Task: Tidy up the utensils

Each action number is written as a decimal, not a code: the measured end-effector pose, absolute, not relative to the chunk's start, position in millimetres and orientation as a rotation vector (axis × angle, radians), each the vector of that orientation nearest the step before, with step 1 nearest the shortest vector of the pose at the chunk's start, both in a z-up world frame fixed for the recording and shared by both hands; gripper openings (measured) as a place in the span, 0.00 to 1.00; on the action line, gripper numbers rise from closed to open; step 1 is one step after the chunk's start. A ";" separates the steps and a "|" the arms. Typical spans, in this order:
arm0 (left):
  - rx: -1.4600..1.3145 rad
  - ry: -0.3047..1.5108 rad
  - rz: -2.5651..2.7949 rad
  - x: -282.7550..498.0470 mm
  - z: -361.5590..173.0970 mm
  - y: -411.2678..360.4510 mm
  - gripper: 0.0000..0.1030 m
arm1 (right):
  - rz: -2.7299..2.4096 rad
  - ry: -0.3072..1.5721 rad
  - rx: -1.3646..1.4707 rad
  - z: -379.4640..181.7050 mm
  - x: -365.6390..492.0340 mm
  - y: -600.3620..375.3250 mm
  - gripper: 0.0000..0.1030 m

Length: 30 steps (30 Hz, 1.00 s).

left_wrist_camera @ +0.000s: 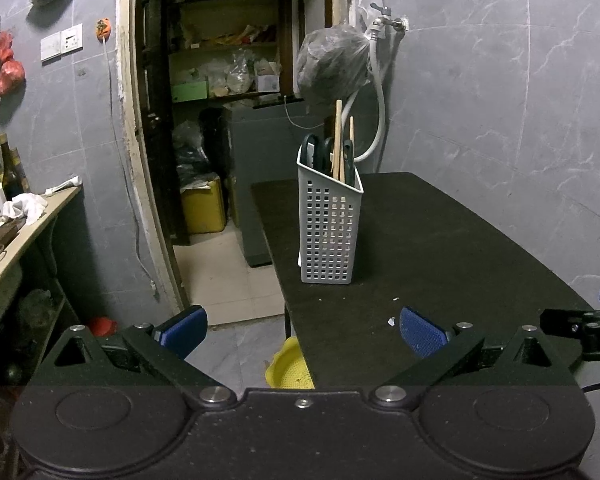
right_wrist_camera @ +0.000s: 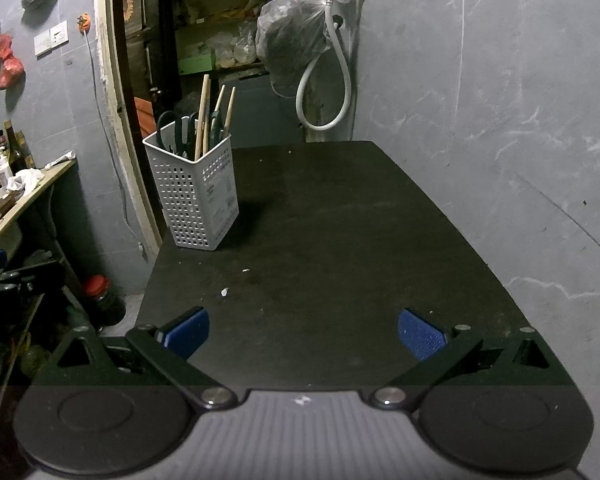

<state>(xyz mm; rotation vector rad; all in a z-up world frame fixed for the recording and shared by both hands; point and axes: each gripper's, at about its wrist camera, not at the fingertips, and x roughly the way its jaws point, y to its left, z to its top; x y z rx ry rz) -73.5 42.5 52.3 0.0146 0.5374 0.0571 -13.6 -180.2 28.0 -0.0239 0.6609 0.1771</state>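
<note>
A white perforated utensil basket [left_wrist_camera: 329, 232] stands upright on the dark tabletop [left_wrist_camera: 440, 248], at 12 o'clock from the left gripper [left_wrist_camera: 303, 333] and near the tabletop's left edge. From the right wrist view the same basket sits at about 11 o'clock, well apart from the right gripper [right_wrist_camera: 303, 334]. Inside it stand wooden chopsticks [right_wrist_camera: 203, 114] and dark-handled scissors [right_wrist_camera: 171, 130] — their lower ends hidden behind the basket wall, so how many pieces it holds is hard to make out. A printed label on one basket side is too small to read.

Both grippers hang released, blue pads spread wide with nothing between them. The left gripper sits over the tabletop's near left corner, its left pad over the floor; the right gripper is over the near edge of the tabletop. In the left wrist view the right gripper shows only as a black arm and a blue tip, cut off at 3 o'clock.

A small white scrap [right_wrist_camera: 224, 291] lies on the tabletop near the front. Below the tabletop's edge a yellow container [left_wrist_camera: 290, 368] is partly hidden. On the grey wall at 12 o'clock hang a tap with a white hose [right_wrist_camera: 340, 60] and a full plastic bag [right_wrist_camera: 290, 32] — contents unclear. A dim doorway with cluttered shelves [left_wrist_camera: 224, 48] opens beyond.
</note>
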 end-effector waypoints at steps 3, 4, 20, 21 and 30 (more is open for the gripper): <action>0.013 0.537 0.057 -73.4 52.0 42.5 0.99 | 0.176 0.661 -0.024 27.9 -13.7 -180.1 1.00; 0.014 0.537 0.057 -73.4 51.9 42.4 0.99 | 0.176 0.660 -0.025 27.9 -13.7 -180.2 1.00; 0.015 0.543 0.049 -70.2 50.0 43.5 0.99 | 0.169 0.662 -0.023 25.7 -11.8 -179.2 1.00; 0.015 0.544 0.049 -69.9 49.9 43.9 0.99 | 0.169 0.662 -0.023 25.8 -11.9 -179.2 1.00; 0.014 0.545 0.048 -68.7 49.3 44.3 0.99 | 0.169 0.666 -0.025 25.3 -9.8 -178.2 1.00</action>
